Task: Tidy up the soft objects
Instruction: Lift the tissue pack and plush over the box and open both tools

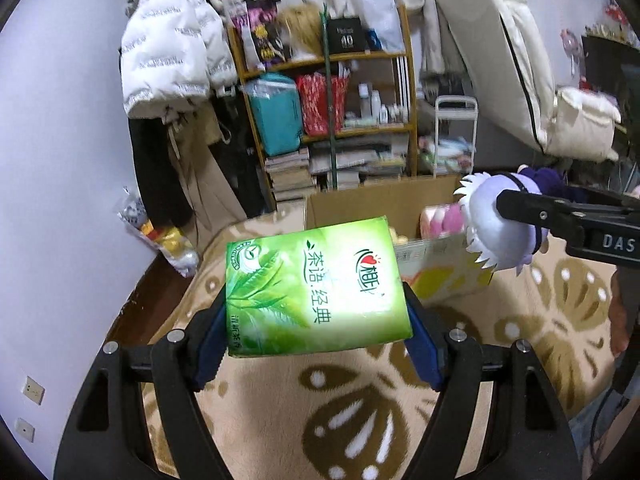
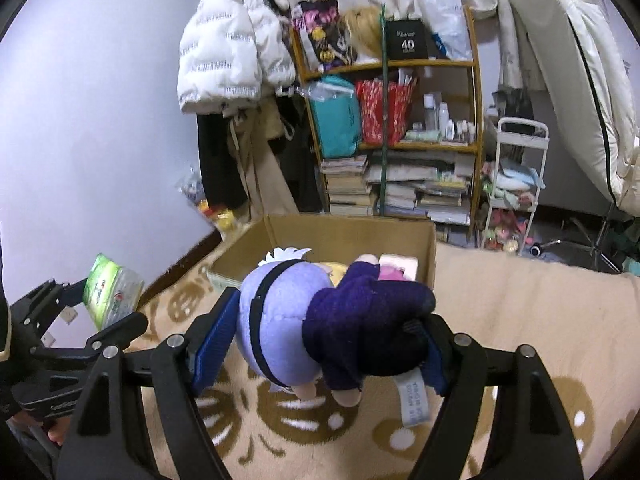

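Observation:
My left gripper (image 1: 316, 316) is shut on a green pack of tissues (image 1: 316, 284), held above the patterned blanket, just short of an open cardboard box (image 1: 360, 204). My right gripper (image 2: 320, 332) is shut on a plush doll (image 2: 320, 320) with a lilac head, white hair and dark purple body, held in front of the same box (image 2: 344, 240). In the left wrist view the doll (image 1: 496, 236) and the right gripper's black finger (image 1: 560, 212) hang at the box's right edge. In the right wrist view the tissue pack (image 2: 112, 292) shows at far left. Pink and yellow soft items (image 1: 440, 220) lie inside the box.
A beige blanket with brown pattern (image 1: 360, 400) covers the surface under both grippers. Behind the box stands a wooden shelf (image 2: 400, 128) with bags, bottles and stacked books. A white jacket (image 2: 228, 60) hangs at left; a white trolley (image 2: 516, 184) stands at right.

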Motion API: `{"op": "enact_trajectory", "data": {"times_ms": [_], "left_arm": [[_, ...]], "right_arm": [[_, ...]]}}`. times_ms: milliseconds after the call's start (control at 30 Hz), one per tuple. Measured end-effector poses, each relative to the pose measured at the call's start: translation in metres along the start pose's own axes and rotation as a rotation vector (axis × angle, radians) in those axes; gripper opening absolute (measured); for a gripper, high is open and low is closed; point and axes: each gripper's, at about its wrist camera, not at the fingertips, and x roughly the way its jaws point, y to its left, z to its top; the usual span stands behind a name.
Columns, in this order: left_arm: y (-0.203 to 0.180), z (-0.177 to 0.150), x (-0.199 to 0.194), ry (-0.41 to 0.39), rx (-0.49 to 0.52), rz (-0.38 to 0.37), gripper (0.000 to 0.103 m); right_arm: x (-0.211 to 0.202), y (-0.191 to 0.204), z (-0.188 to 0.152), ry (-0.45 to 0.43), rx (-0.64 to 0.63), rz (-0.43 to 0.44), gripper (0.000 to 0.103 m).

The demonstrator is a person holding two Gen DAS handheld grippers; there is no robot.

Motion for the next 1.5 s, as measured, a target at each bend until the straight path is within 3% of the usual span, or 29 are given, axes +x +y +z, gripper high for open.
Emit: {"op": "enact_trajectory", "data": {"times_ms": [267, 633, 933, 1500], "left_arm": [[-0.007, 0.031, -0.007, -0.116, 0.046, 0.025, 0.076], [-0.009, 0.076, 0.037, -0.17, 0.037, 0.009, 0.076], [-0.014, 0.079, 0.086, -0.13, 0.032, -0.004, 0.076], [-0.036, 0.054, 0.131, -0.036, 0.026, -0.064, 0.076]], "right_arm": [[-0.005, -0.013, 0.024, -0.072, -0.001, -0.036, 0.083], [0.018, -0.024, 0.049, -0.082, -0.037, -0.053, 0.083], [0.048, -0.037, 0.064, -0.069, -0.032, -0.044, 0.083], [0.086, -0.06, 0.043, 0.015, 0.048, 0.017, 0.085]]}}
